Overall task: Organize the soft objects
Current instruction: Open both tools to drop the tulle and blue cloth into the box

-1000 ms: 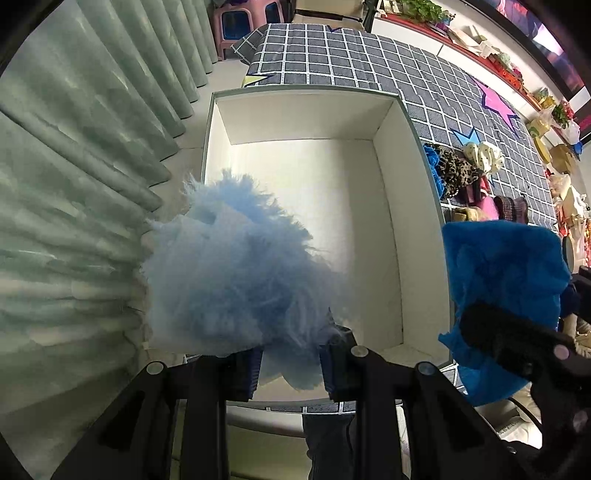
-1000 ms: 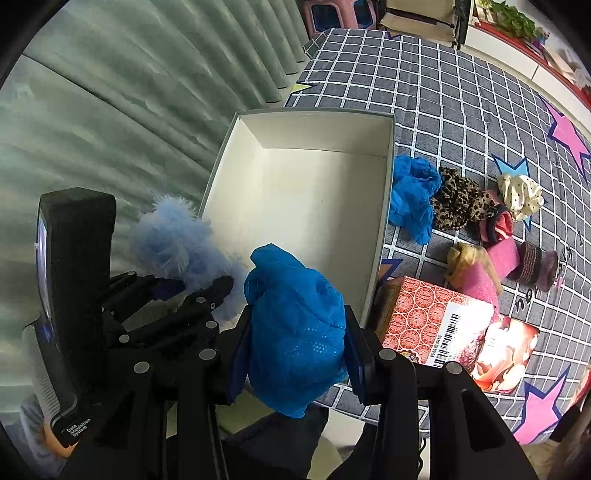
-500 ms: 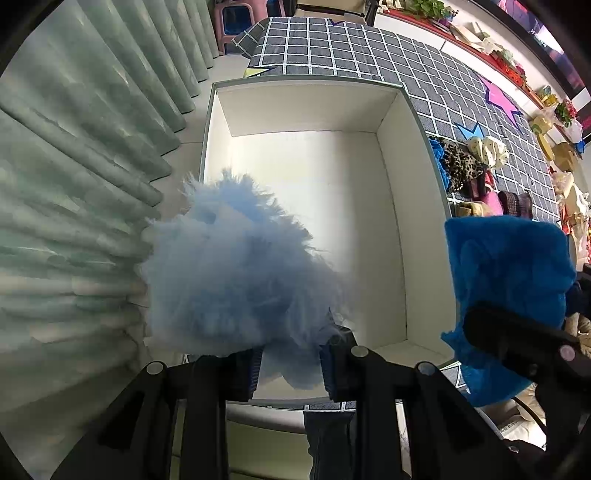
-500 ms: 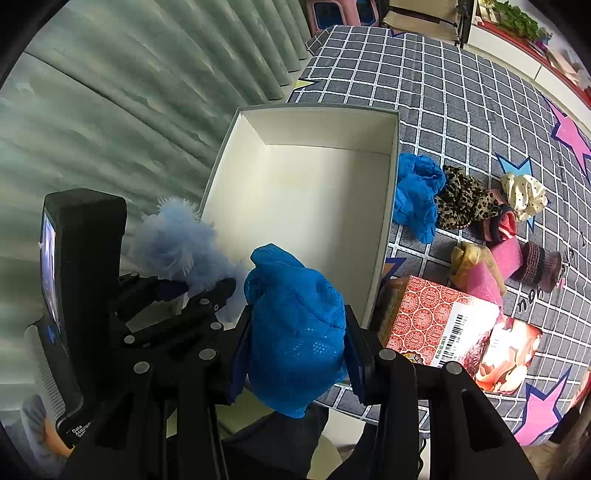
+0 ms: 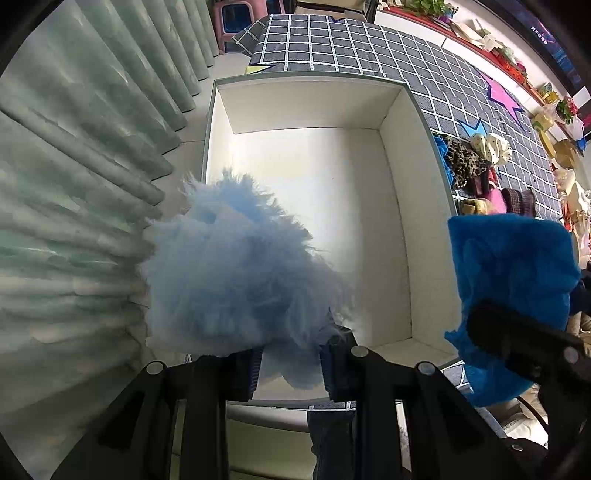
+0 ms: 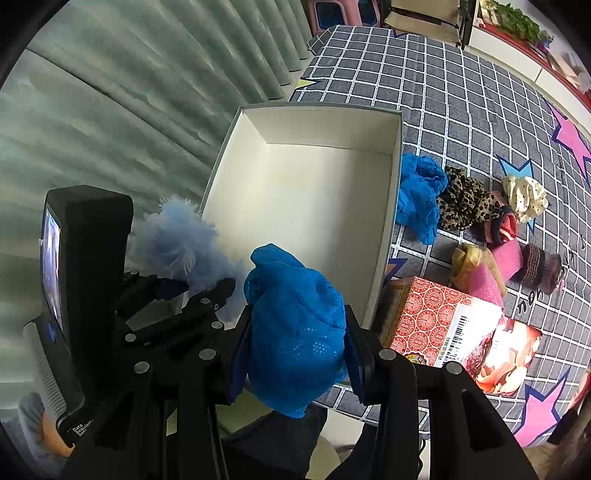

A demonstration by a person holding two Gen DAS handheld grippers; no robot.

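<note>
white box (image 6: pixel 389 206), long axis pointing away

Home rm, pleated green curtains (image 6: pixel 122 92), star-print checked mat (image 6: pixel 461 92), pink plastic stool (image 5: pixel 240 18)

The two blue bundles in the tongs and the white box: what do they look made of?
Pale blue fluffy piece, left tongs: long wispy fibres, likely faux fur or feathery yarn.
Bright blue piece, right tongs: thin netted fabric with tiny holes, probably mesh.
White box: matte, stiff flat walls, looks like cardboard.
</note>
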